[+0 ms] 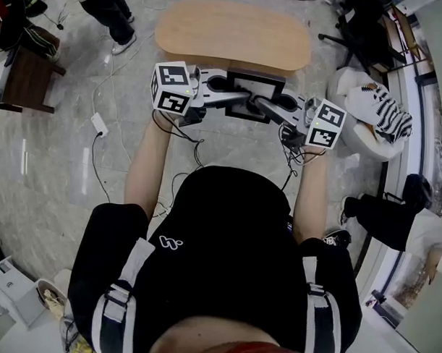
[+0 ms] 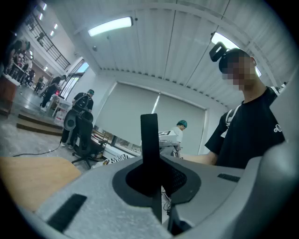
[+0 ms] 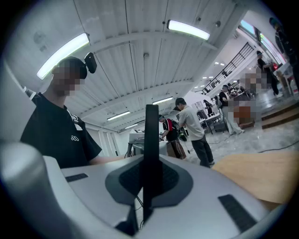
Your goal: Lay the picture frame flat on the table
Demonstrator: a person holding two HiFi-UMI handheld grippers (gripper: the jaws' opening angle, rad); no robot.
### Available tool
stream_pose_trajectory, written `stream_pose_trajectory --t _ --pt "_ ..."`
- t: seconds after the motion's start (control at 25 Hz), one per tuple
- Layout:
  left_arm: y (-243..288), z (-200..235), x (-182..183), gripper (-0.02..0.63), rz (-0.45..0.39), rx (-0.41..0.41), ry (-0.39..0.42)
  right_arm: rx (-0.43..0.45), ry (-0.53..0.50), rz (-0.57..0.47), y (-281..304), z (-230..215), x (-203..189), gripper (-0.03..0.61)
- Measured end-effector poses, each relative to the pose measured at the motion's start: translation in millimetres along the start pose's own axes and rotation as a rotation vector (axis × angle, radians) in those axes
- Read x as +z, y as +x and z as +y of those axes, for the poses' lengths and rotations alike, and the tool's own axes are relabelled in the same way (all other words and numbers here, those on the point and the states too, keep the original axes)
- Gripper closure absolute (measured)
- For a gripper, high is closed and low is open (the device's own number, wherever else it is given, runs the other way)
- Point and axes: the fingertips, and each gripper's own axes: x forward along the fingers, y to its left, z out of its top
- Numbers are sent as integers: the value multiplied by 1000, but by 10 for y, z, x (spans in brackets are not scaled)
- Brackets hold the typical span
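Observation:
A black picture frame with a pale middle hangs in the air just before the near edge of the oval wooden table. My left gripper reaches in from the left and is shut on the frame's left part. My right gripper comes from the right and is shut on it too. In the left gripper view the picture frame shows edge-on as a black upright bar clamped between the grey jaws. The right gripper view gives the same picture frame as a thin black bar in the jaws, with the table at the right.
A black office chair stands right of the table, with a zebra-striped bag on a white seat below it. Cables and a power strip lie on the floor at left near a dark bench. A person's legs stand at the top.

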Motion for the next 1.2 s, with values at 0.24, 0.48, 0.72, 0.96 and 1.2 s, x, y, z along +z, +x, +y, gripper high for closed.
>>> stream_pose_trajectory --t 0.24,0.48,0.72,0.96,1.2 --pt "-31 -15 -15 597 -3 26 -41 -22 26 27 47 3 -34 557" --pt "-43 -62 -16 597 -37 58 -49 8 25 60 59 41 -38 557" --pt "-56 -79 17 597 -67 109 -2 42 -17 76 61 56 -14 557" --pt "-438 352 -65 597 -87 143 -1 64 -32 80 483 -343 -58 557" --pt "-593 1329 53 597 -53 157 -26 67 -1 41 726 -1284 110 556"
